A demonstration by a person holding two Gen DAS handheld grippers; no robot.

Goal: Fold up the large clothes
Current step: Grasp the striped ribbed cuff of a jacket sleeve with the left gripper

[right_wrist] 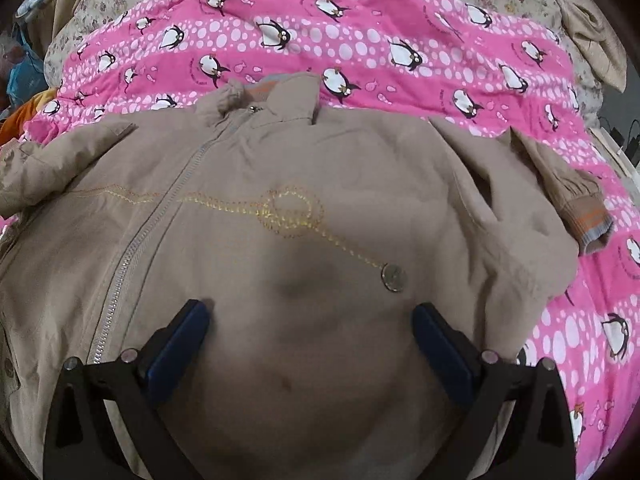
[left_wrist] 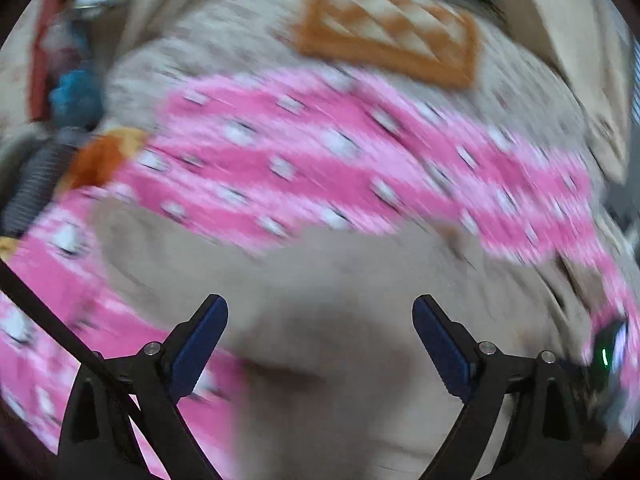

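Right now both your left gripper [left_wrist: 320, 312] and right gripper [right_wrist: 312, 316] gape wide over the tan jacket [right_wrist: 280, 220] on the pink penguin blanket [right_wrist: 360, 40].

Jacket [right_wrist: 280, 208] is laid flat on the blanket [right_wrist: 360, 40], collar [right_wrist: 276, 98] at the far side, zipper [right_wrist: 132, 240] running left of centre. One sleeve [right_wrist: 560, 192] is spread to the right, cuff resting on the blanket; the other sleeve [right_wrist: 52, 160] is spread to the left. A snap button [right_wrist: 393, 276] is set right of centre. Right gripper [right_wrist: 312, 312] is positioned over the jacket front, fingers [right_wrist: 180, 344] spread apart with fabric between them. Left gripper [left_wrist: 320, 312] is held over the jacket's near part, blanket behind it, a cushion [left_wrist: 388, 36] further behind. Left view is blurred.
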